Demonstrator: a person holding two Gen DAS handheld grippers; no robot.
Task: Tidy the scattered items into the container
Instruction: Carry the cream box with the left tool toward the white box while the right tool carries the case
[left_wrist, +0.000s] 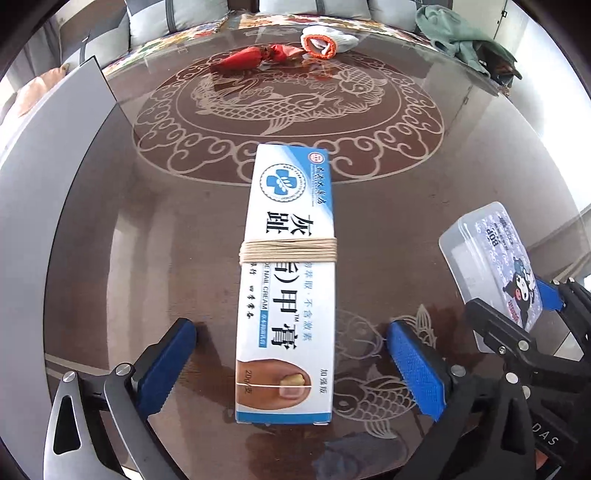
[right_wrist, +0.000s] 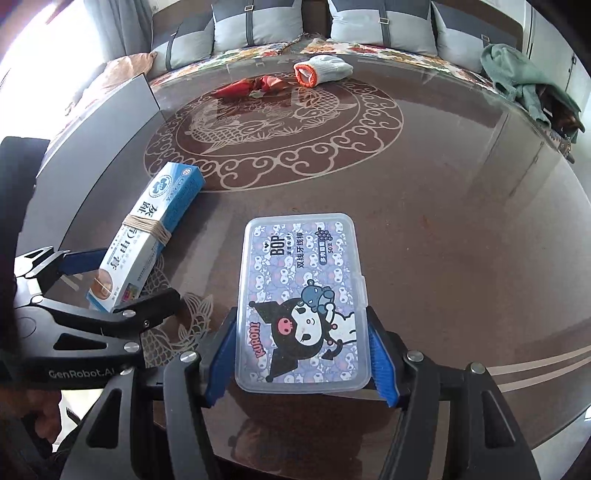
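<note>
We see a dark brown glass counter (left_wrist: 424, 221) etched with pale fish and cloud patterns, with grey sofa cushions (left_wrist: 173, 18) behind it. In the left wrist view, the left tongs (left_wrist: 291, 365) stand wide open, their blue pads on either side of a long white and blue cream box (left_wrist: 288, 280) but not touching it. The box lies flat on the counter, wound with a rubber band (left_wrist: 288, 251). Far back lie a red wrapper (left_wrist: 255, 57), a white glove (left_wrist: 328, 40) and a green cloth (left_wrist: 461, 40).

In the right wrist view, the right tongs (right_wrist: 301, 358) are closed on a clear plastic case (right_wrist: 301, 295) with a cartoon lid, pads pressing its two long sides. To the left, the cream box lies between the open left tongs, beside a grey board (right_wrist: 96, 147).
</note>
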